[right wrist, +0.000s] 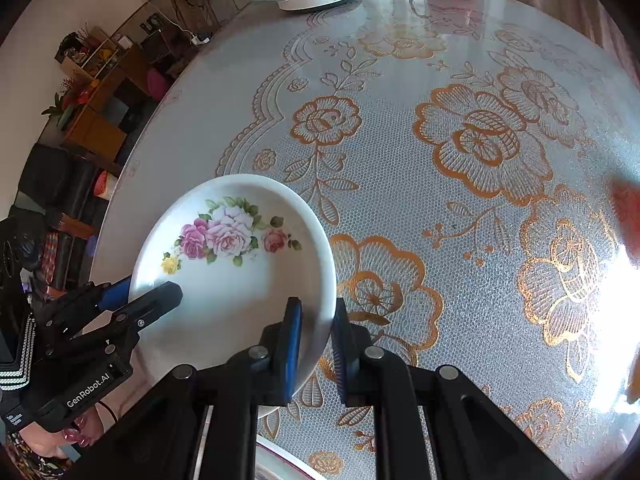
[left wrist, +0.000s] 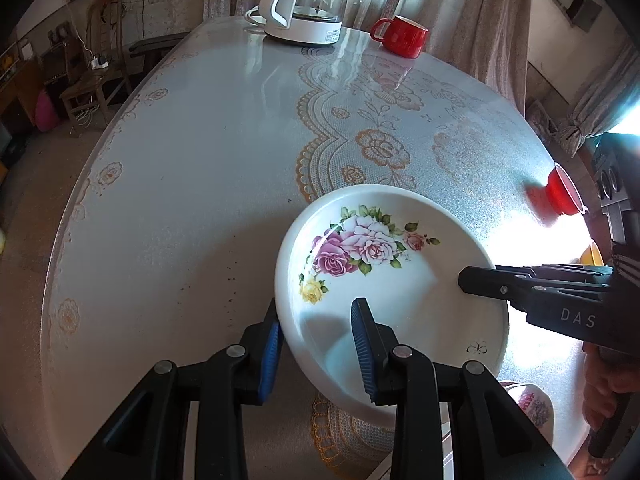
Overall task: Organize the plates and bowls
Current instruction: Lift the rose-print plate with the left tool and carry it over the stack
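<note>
1. While both tools meet on one dish, the left hand-held gripper (left wrist: pixel 318 344) has its blue pads either side of the near-left rim of the floral plate (left wrist: pixel 384 280), clamped on it.
2. Opposite, the right hand-held gripper (right wrist: pixel 316 344) pinches the plate's right rim, jaws nearly together on the thin edge.
3. That plate is tilted, held over the bench (left wrist: pixel 200 168), which wears a lace-patterned cover.
4. Just beneath it, at the near edge, another floral dish (left wrist: pixel 534 402) partly shows.
5. Right of the plate sit a red bowl (left wrist: pixel 562 196) and a yellow object (left wrist: pixel 591 254) in strong glare.
6. At the far end stand a glass kettle (left wrist: pixel 308 4) and a red mug (left wrist: pixel 402 36), well apart from the plate.
</note>
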Action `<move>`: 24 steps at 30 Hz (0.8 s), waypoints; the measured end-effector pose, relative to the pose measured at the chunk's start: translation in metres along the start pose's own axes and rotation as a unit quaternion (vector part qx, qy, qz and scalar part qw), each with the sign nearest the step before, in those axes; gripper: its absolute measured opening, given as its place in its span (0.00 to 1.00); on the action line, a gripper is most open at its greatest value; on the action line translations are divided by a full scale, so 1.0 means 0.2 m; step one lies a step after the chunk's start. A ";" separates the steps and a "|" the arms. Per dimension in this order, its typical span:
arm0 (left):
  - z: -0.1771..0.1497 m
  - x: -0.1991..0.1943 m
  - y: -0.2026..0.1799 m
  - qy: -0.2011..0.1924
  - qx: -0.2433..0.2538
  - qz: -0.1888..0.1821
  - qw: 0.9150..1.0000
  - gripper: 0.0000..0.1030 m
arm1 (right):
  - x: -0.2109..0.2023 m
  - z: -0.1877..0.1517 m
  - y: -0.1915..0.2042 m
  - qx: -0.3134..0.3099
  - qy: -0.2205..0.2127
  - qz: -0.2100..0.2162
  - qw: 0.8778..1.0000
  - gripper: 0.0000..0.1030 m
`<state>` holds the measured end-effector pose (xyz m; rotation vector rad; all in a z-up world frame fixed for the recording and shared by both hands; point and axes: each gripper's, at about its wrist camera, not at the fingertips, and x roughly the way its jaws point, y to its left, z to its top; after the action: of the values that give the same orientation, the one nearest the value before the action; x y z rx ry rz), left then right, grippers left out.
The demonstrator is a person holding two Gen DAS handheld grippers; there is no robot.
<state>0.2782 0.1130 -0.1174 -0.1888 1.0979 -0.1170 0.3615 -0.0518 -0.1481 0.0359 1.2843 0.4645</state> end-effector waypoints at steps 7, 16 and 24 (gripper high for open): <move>-0.01 -0.04 -0.01 -0.007 0.001 -0.007 1.000 0.32 | -0.05 -0.02 -0.02 -0.001 -0.005 0.001 1.000 0.13; -0.03 -0.19 -0.04 -0.032 0.008 -0.022 0.999 0.32 | -0.20 -0.09 -0.01 -0.007 -0.025 0.006 1.000 0.13; -0.09 -0.34 -0.10 -0.054 0.019 -0.049 0.997 0.32 | -0.38 -0.20 -0.03 -0.004 -0.049 0.011 0.999 0.13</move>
<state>0.2312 0.1050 -0.0626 -0.2125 0.9784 -0.2138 0.3114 -0.0936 -0.0932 0.0654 1.1867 0.4808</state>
